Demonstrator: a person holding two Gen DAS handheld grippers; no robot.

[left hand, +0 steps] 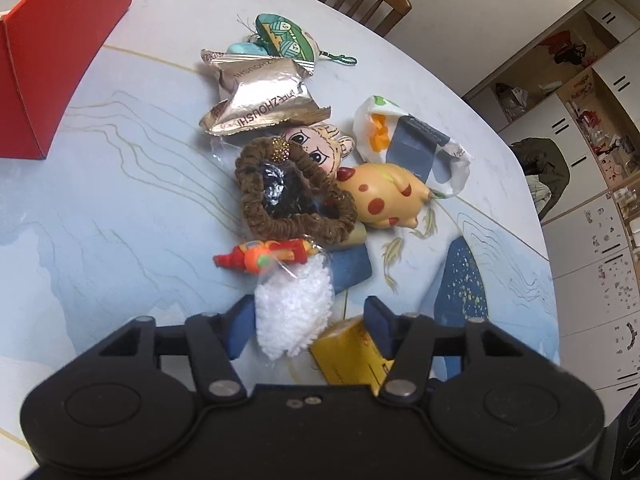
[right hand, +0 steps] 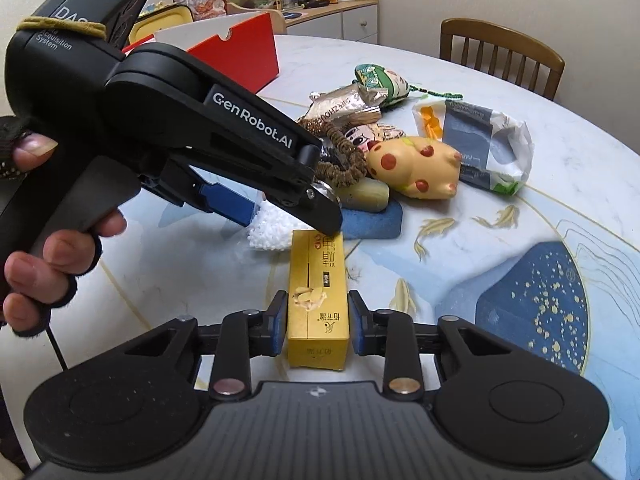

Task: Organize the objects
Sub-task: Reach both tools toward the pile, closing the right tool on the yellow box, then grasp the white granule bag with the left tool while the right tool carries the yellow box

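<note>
Yellow box (right hand: 318,300) flat on table (right hand: 560,168), clamped at its near end between both pads of right claw (right hand: 318,322). Far end just beside white fluffy pouch (right hand: 270,228) and blue pad (right hand: 376,220). Left claw (left hand: 310,322) apart, straddling white fluffy pouch (left hand: 294,308), neither pad seen pressing on it. Beyond: brown scrunchie (left hand: 294,192), spotted yellow pig toy (left hand: 384,192), foil packets (left hand: 260,96), heaped together mid-table. Red box (left hand: 60,60) well apart at far left edge.

Even indoor light, sharp, fisheye-bent edges
</note>
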